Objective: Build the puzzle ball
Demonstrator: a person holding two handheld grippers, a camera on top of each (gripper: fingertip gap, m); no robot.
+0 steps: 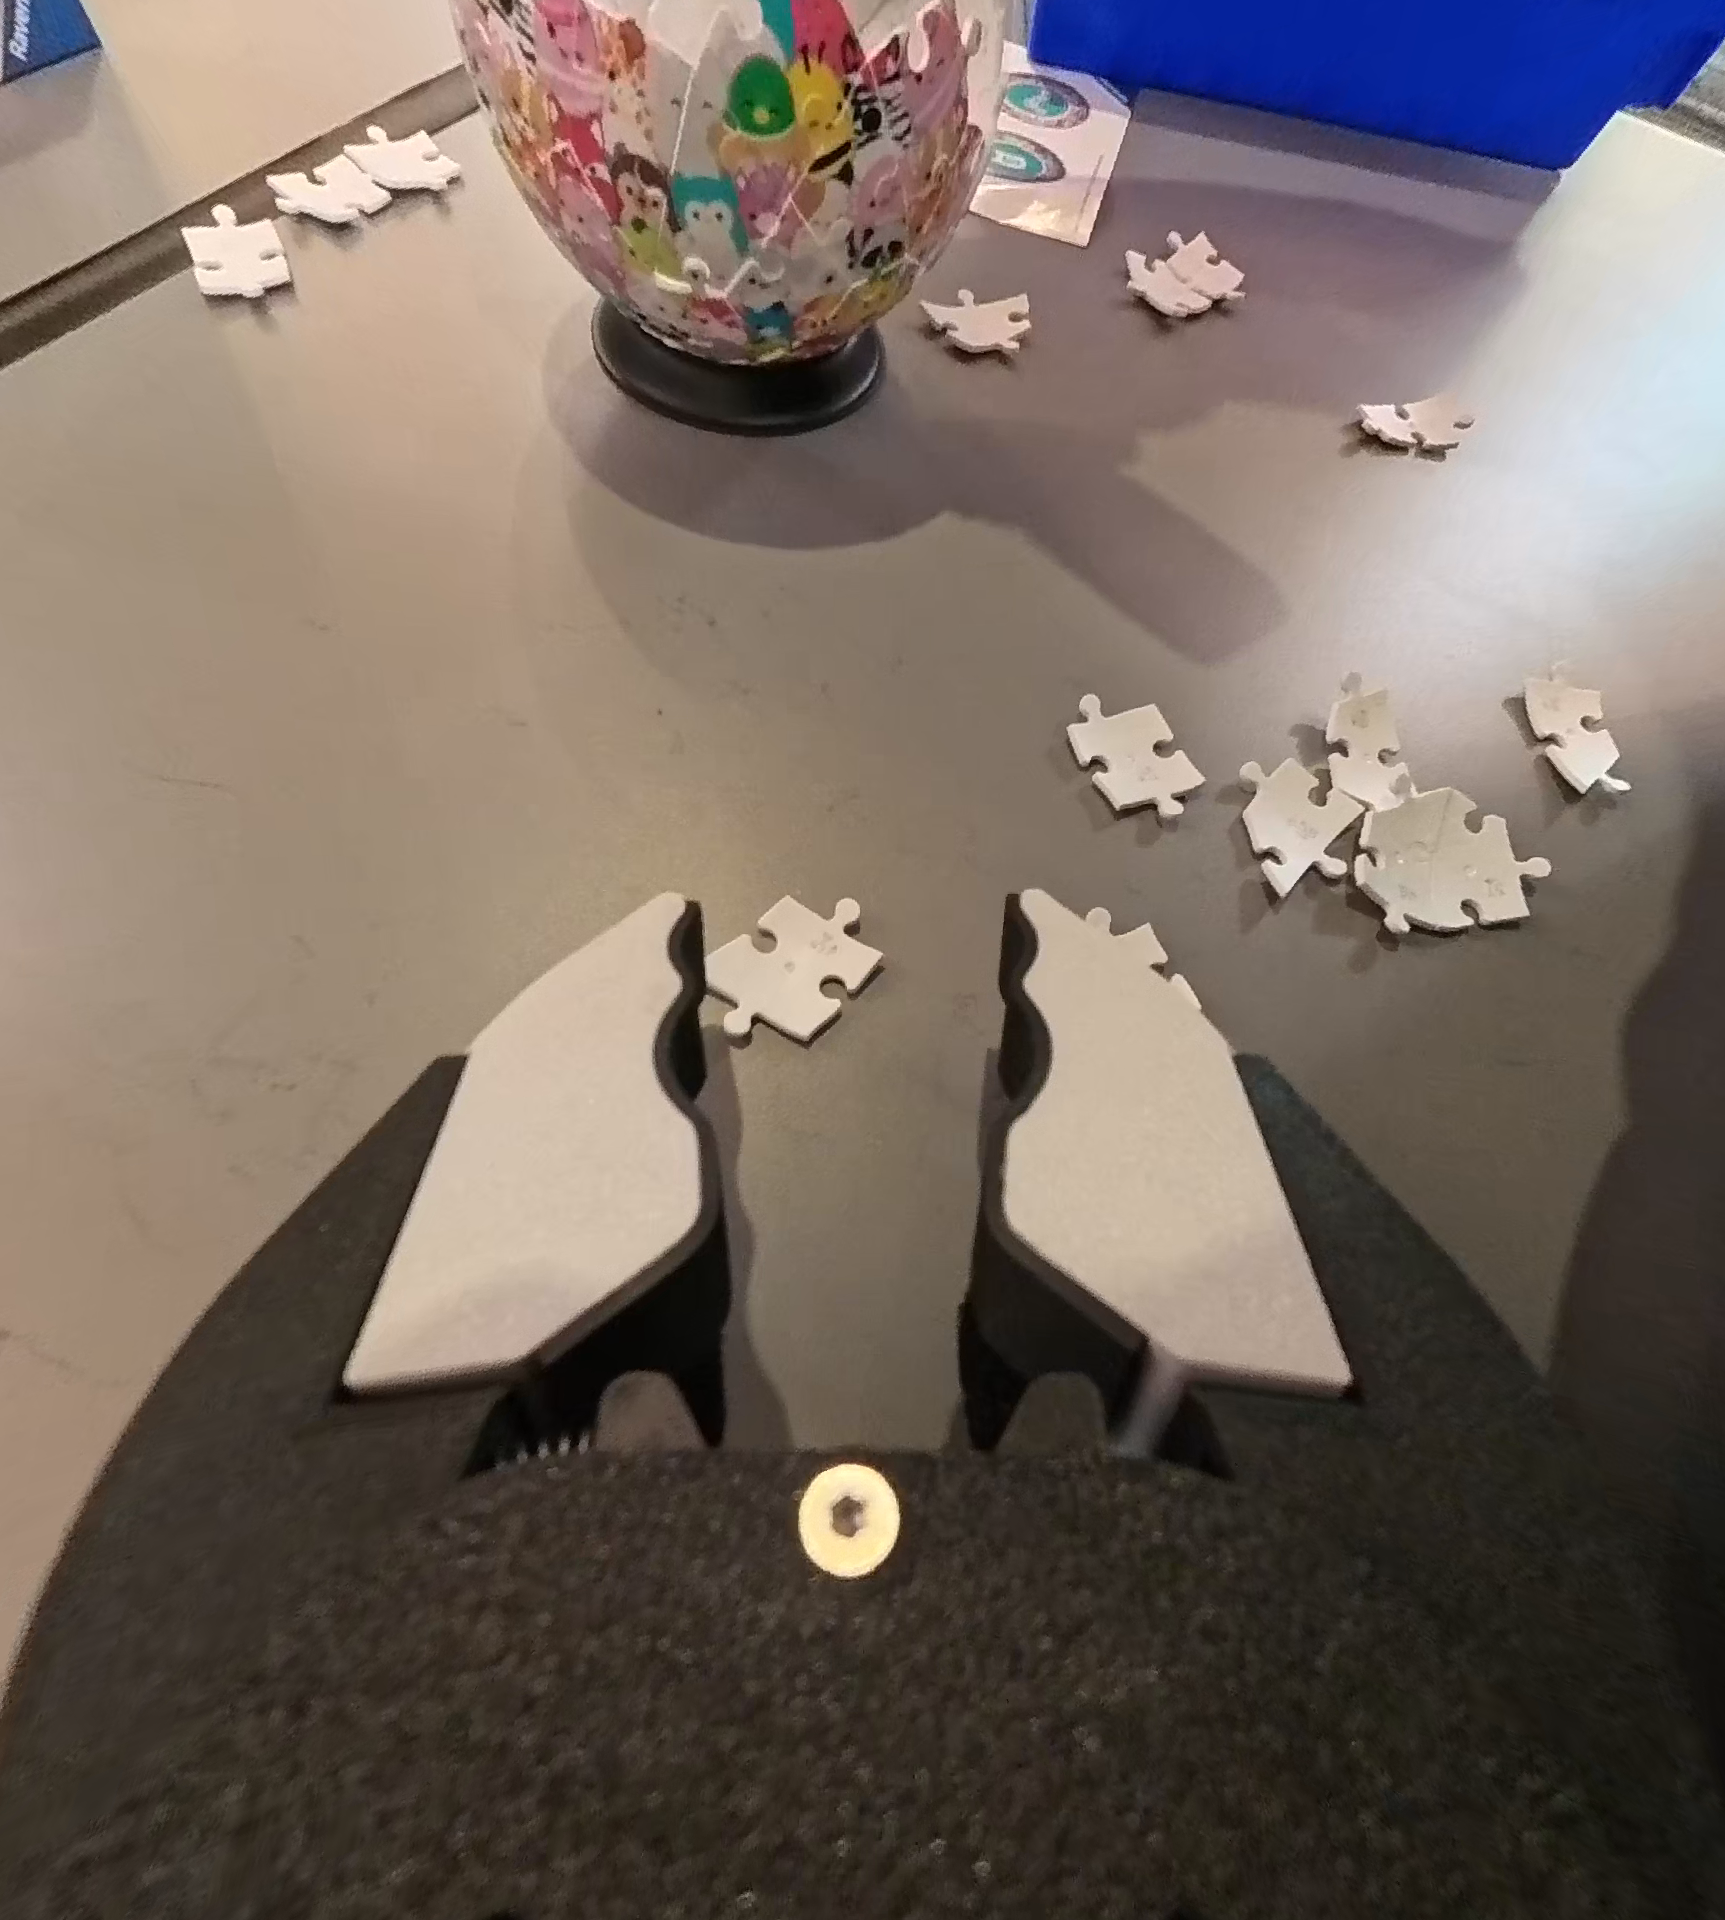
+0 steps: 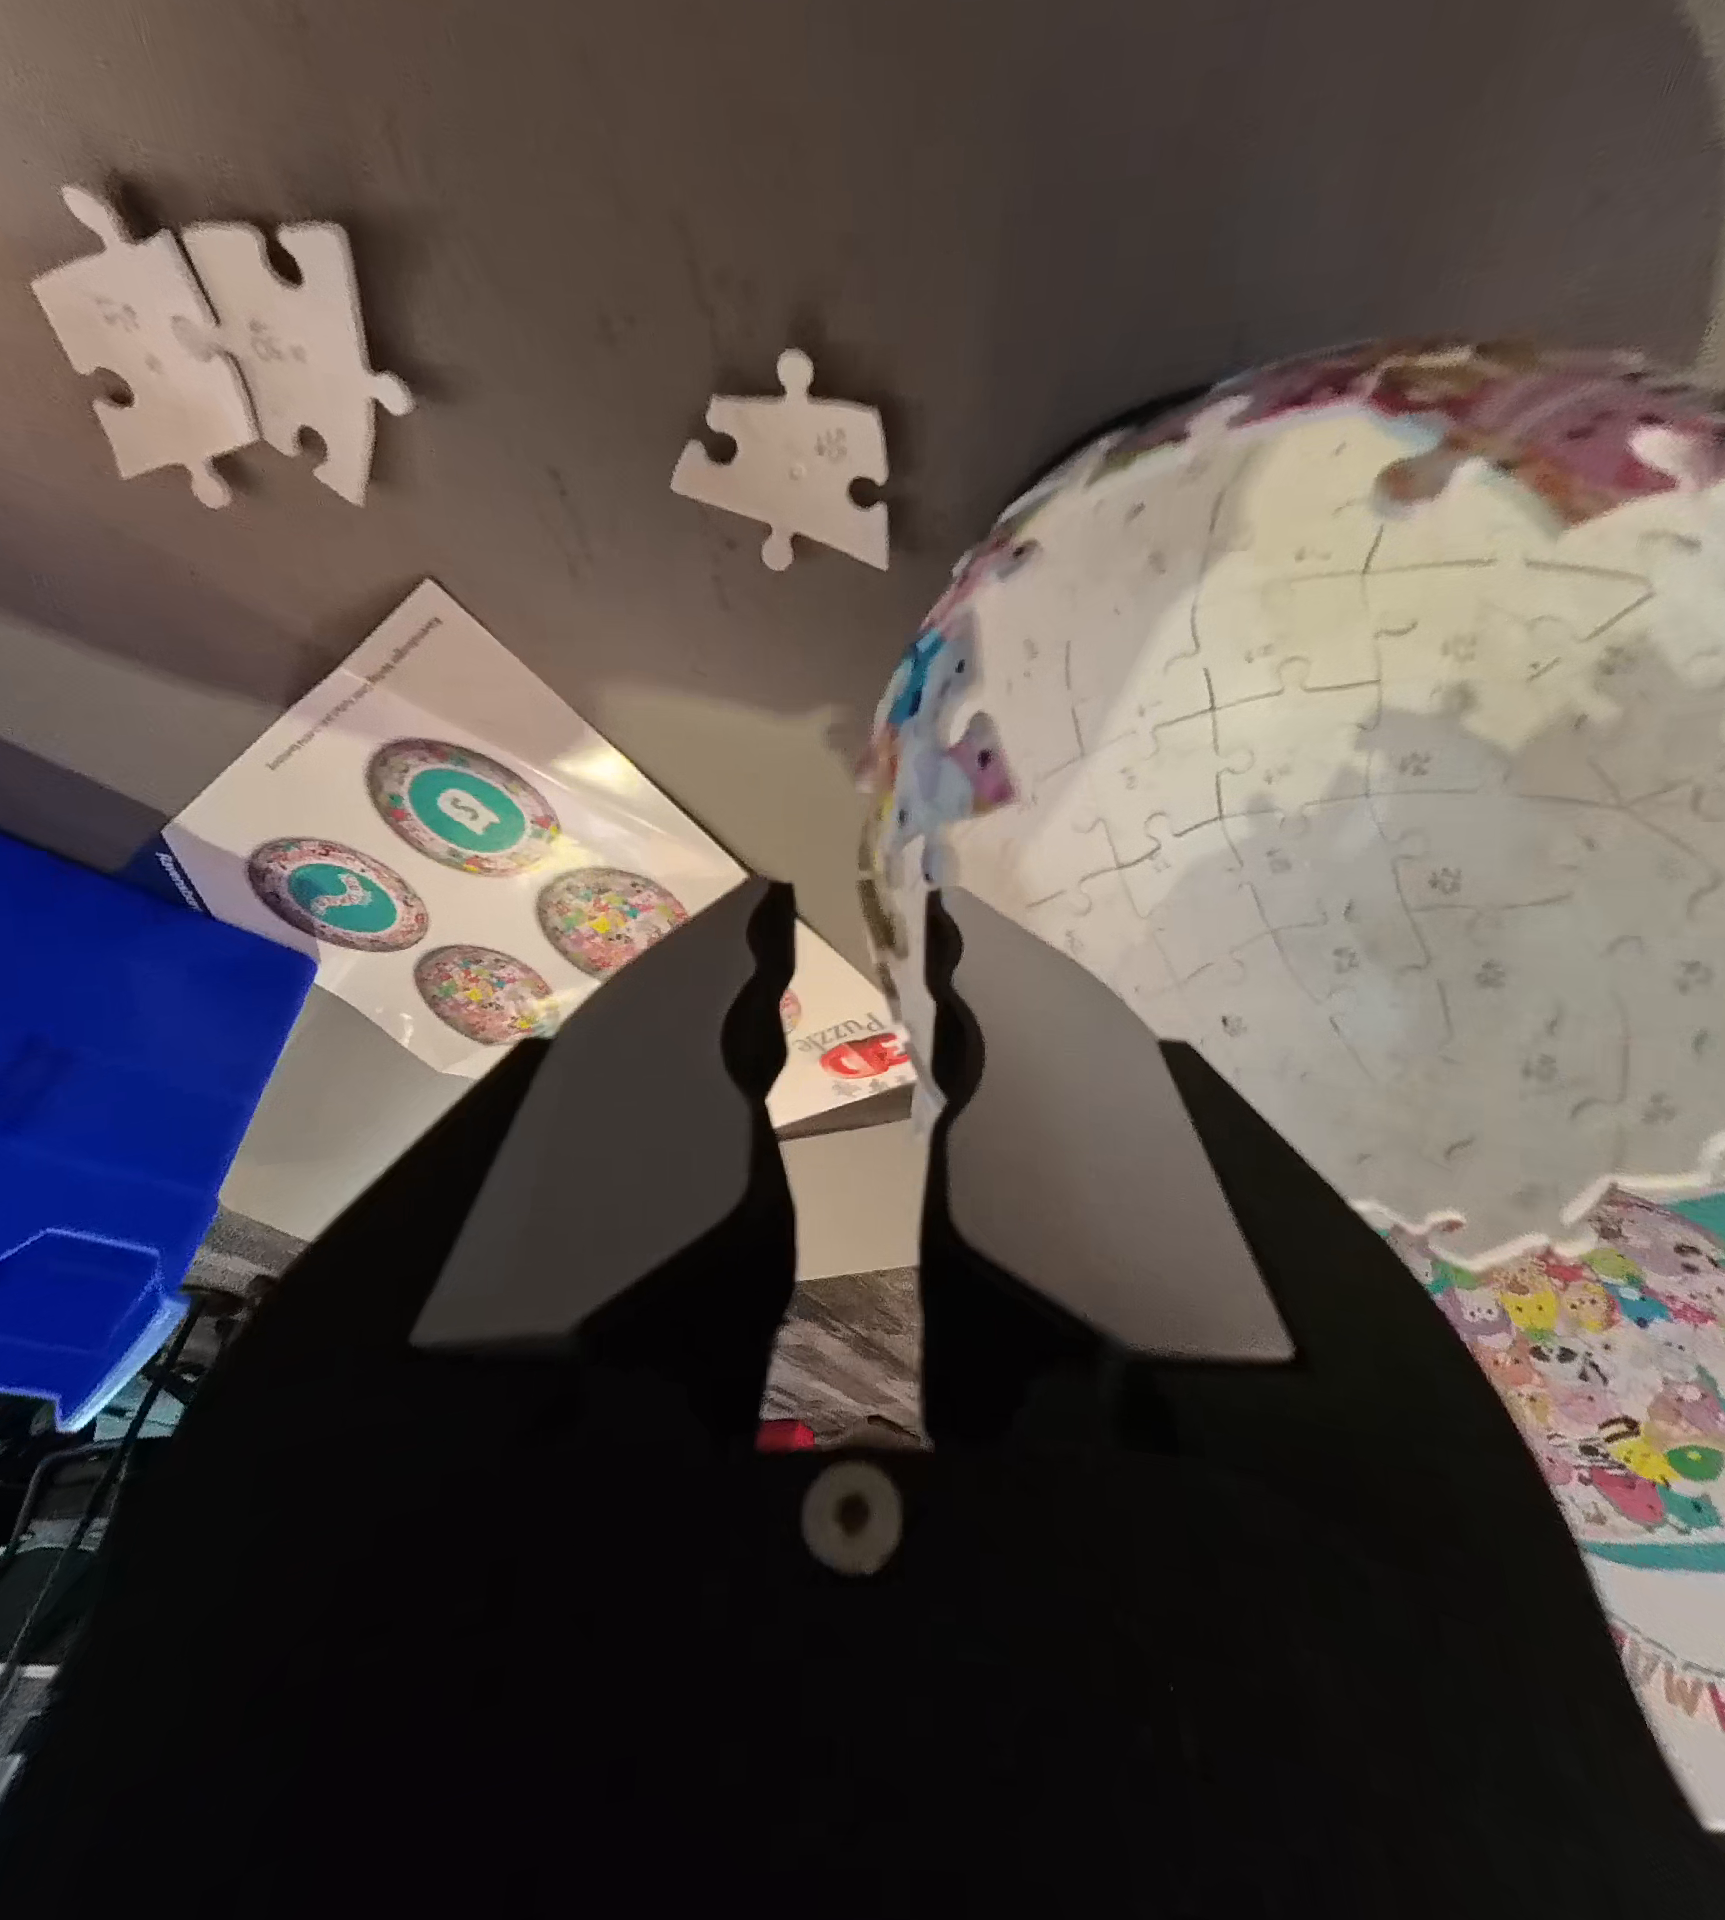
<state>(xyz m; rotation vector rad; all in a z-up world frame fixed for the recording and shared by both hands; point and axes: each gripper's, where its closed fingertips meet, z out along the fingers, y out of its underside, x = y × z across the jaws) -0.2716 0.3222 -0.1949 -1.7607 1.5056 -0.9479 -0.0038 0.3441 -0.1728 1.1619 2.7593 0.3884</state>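
Left tool (image 1: 853,925) spread above loose piece (image 1: 798,966); right tool (image 2: 863,914) pinching piece (image 2: 905,971) beside puzzle ball (image 2: 1357,810)

This looks like a lab or office workspace set up for recording, not a home. The surface (image 1: 318,727) is a plain grey-brown desk top with a seam along its far left, bare of any household things. A blue plastic bin (image 2: 58,1091) stands at its edge, of the stackable storage kind. Below the bin in the right wrist view, dark cables (image 2: 16,1496) and blurred equipment hang past the surface edge, and a strip of grey patterned floor (image 2: 847,1340) shows there. A printed leaflet (image 2: 442,831) lies flat by the bin, with loose white pieces (image 1: 1398,821) scattered in small groups around it.
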